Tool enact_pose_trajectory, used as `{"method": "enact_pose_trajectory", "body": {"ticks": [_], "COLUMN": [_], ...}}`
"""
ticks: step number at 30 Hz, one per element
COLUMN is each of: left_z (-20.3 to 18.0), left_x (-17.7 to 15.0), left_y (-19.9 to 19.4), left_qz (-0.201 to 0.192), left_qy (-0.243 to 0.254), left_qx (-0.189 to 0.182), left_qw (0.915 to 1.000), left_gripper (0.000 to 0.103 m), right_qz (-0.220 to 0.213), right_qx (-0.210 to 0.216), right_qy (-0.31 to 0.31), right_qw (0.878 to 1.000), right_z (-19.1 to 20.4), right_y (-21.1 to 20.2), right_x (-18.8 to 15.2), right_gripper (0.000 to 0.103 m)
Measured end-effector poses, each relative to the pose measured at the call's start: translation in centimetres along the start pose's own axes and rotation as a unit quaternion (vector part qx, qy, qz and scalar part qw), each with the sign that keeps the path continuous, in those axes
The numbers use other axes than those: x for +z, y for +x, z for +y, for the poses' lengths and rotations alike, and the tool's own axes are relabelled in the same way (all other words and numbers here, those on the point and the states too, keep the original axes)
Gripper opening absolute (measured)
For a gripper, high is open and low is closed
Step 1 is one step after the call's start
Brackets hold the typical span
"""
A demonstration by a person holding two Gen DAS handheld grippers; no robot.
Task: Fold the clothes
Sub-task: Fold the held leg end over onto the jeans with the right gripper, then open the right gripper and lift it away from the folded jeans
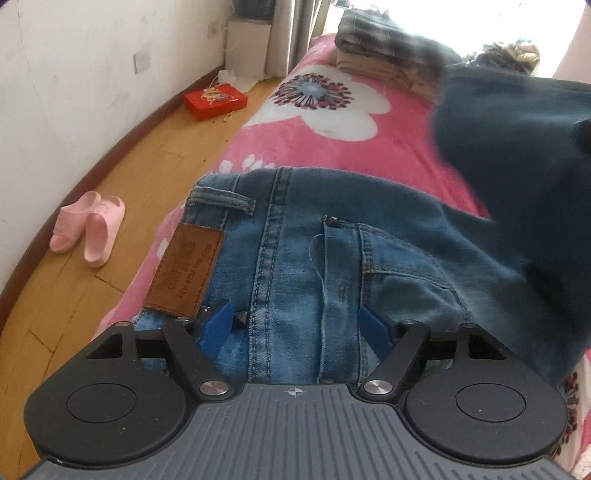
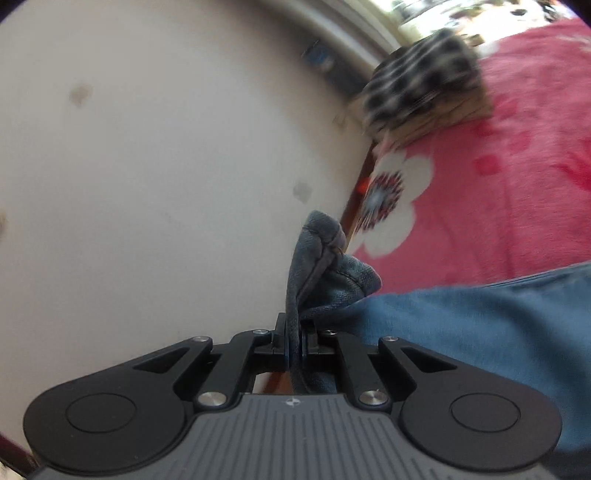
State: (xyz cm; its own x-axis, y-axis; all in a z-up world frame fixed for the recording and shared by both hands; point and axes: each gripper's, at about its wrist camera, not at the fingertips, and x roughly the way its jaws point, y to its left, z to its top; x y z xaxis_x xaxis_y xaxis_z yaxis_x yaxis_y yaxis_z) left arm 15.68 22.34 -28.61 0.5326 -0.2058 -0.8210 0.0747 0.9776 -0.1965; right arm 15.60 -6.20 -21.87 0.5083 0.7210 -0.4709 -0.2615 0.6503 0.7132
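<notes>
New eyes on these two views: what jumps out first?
The blue jeans fill the left wrist view, spread waistband-first over the pink flowered blanket, with the left tool open above them. In the right wrist view the right tool is clamped on a bunched denim edge. A folded stack topped by a checked garment sits at the far end.

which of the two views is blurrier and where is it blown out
Right wrist view is blurrier: the checked folded clothes and pink floral blanket smear, while the denim edge in the right gripper stays sharp. Left wrist view: jeans crisp, dark garment blurred, window top right blown out.
</notes>
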Motion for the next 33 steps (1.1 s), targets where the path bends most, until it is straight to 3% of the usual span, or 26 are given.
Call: {"method": "enact_pose_trajectory", "body": {"ticks": [5,9,16,20,23,25,27,31,33], "left_z": [3.5,8.1,12.6,12.9,13.1,13.3,13.3,13.3,13.2], "left_x": [0.2,-0.7,-1.9,-1.7,-1.6,-1.7,-1.8,-1.7,-1.6], "left_y": [-3.6,-6.7,-8.4,-7.6,-7.1,-6.9,-6.4,-5.7,-5.3], "left_qz": [-0.01,-0.013,-0.019,-0.022,-0.019,-0.016,-0.01,0.0,0.007], "left_qy": [-0.071,-0.16,-0.27,-0.294,-0.306,-0.311,-0.307,-0.304,-0.297], "left_qx": [-0.028,-0.045,-0.096,-0.12,-0.135,-0.147,-0.146,-0.155,-0.16], "left_qw": [0.9971,0.9861,0.958,0.9481,0.9421,0.9389,0.9403,0.94,0.9414], "left_gripper": [0.074,0.073,0.073,0.073,0.073,0.074,0.074,0.074,0.074], "right_qz": [0.042,0.07,0.119,0.139,0.17,0.169,0.171,0.198,0.214], "right_qx": [-0.023,-0.063,-0.119,-0.146,-0.166,-0.171,-0.157,-0.086,-0.06], "right_qy": [-0.091,-0.188,-0.373,-0.467,-0.5,-0.525,-0.522,-0.463,-0.43], "right_qw": [0.995,0.978,0.913,0.861,0.833,0.817,0.82,0.86,0.875], "right_z": [3.7,6.8,11.4,13.1,13.1,13.5,13.7,13.4,12.8], "right_y": [4.2,7.6,12.2,14.3,16.1,16.1,15.5,13.1,12.0], "right_x": [-1.8,-3.9,-9.5,-12.8,-15.1,-16.2,-16.2,-14.2,-13.2], "right_gripper": [0.008,0.008,0.008,0.008,0.011,0.014,0.021,0.033,0.035]}}
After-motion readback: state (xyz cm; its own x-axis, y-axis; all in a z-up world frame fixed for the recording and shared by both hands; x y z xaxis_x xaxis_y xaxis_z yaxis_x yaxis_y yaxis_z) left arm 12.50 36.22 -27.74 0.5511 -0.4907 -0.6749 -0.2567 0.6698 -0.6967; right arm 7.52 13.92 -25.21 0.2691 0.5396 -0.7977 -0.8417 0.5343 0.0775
